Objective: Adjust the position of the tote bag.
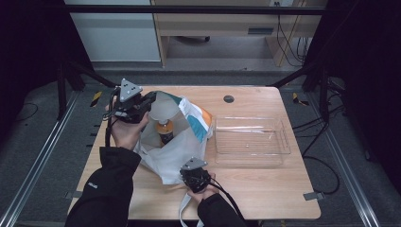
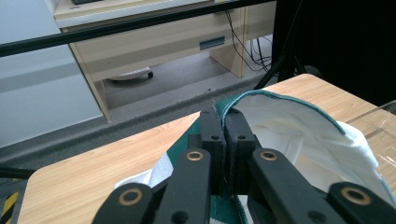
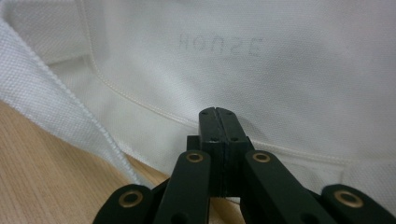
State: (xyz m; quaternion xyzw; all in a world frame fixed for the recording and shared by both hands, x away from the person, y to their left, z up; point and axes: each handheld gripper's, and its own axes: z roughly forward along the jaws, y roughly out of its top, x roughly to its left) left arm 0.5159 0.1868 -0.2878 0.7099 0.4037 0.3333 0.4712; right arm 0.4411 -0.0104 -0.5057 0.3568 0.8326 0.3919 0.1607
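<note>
A: Left gripper (image 2: pixel 223 122)?
B: Jaws pressed together, pinching the green-trimmed rim of the bag (image 2: pixel 299 126). Fabric edge runs up between the 2 jaws in the left gripper view. Rim lifted off the table, mouth held open.

A: Right gripper (image 3: pixel 218 112)?
B: Jaws closed tight, no gap. Tips against white bag fabric (image 3: pixel 280 79), near a stitched seam. Cannot tell if cloth is caught between the tips. Mirrored faint print on the cloth above the jaws.

A: High view?
B: Left gripper (image 1: pixel 142 106) at the bag's far-left rim, grey plate on top. Right gripper (image 1: pixel 196 177) at the bag's near edge, right of centre. Bag (image 1: pixel 165 156) on the left-centre of the table (image 1: pixel 265 189), white with green, orange and teal on the outer side. Strap hanging over the near table edge, beside the right sleeve.

A: Inside the bag?
B: 1 bottle (image 1: pixel 165 130), orange label, dark contents, pale cap, roughly upright in the open mouth. Just beside the left gripper, not touching it as far as visible.

A: Anything else on the table?
B: Clear plastic tray (image 1: pixel 250 141) right of the bag, close to it, touching or not unclear. Small round grommet (image 1: pixel 229 99) in the tabletop, beyond the tray.

A: Hands?
B: Left hand (image 1: pixel 125 132) under its gripper, dark sleeve. Right hand (image 1: pixel 201 191) at the near edge.
</note>
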